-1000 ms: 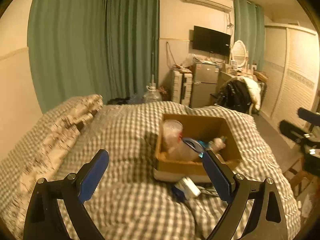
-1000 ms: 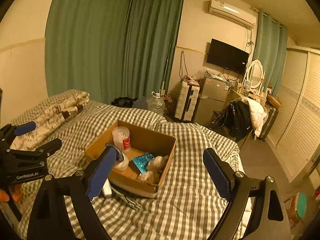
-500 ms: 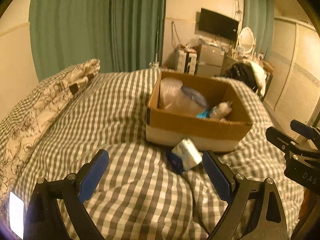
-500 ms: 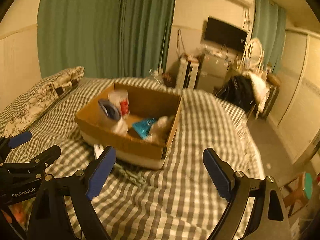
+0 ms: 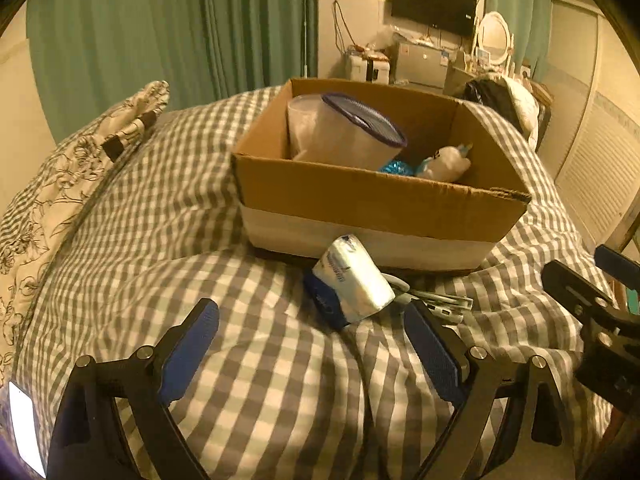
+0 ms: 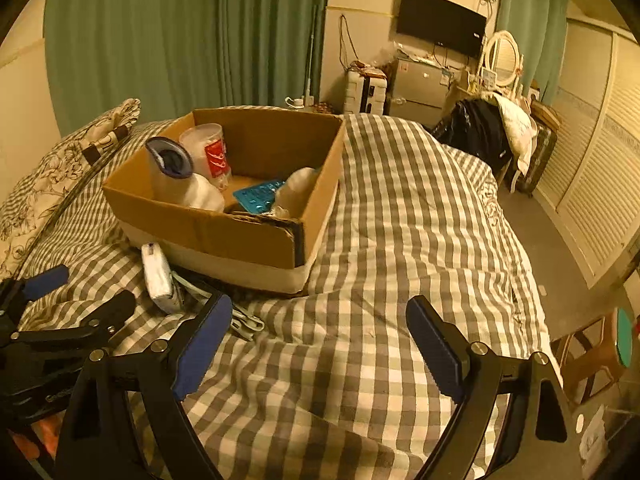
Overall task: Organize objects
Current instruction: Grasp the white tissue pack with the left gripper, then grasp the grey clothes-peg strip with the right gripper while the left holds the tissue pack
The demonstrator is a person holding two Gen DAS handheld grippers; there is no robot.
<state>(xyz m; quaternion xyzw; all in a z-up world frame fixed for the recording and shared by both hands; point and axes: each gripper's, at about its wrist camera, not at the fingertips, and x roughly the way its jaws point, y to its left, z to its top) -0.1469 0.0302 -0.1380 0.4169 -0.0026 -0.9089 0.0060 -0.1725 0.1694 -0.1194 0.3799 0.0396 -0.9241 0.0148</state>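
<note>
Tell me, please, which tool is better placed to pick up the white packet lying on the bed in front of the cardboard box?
Left, probably. The left tool is open, and the white packet lies just ahead between its fingers. The right tool faces bare checked bedding, the packet off to its left.

The cardboard box (image 5: 372, 200) wall hides its contents' lower parts.

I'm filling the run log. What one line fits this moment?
left gripper: open, empty | right gripper: open, empty | tissue pack: on bed, outside box
</note>
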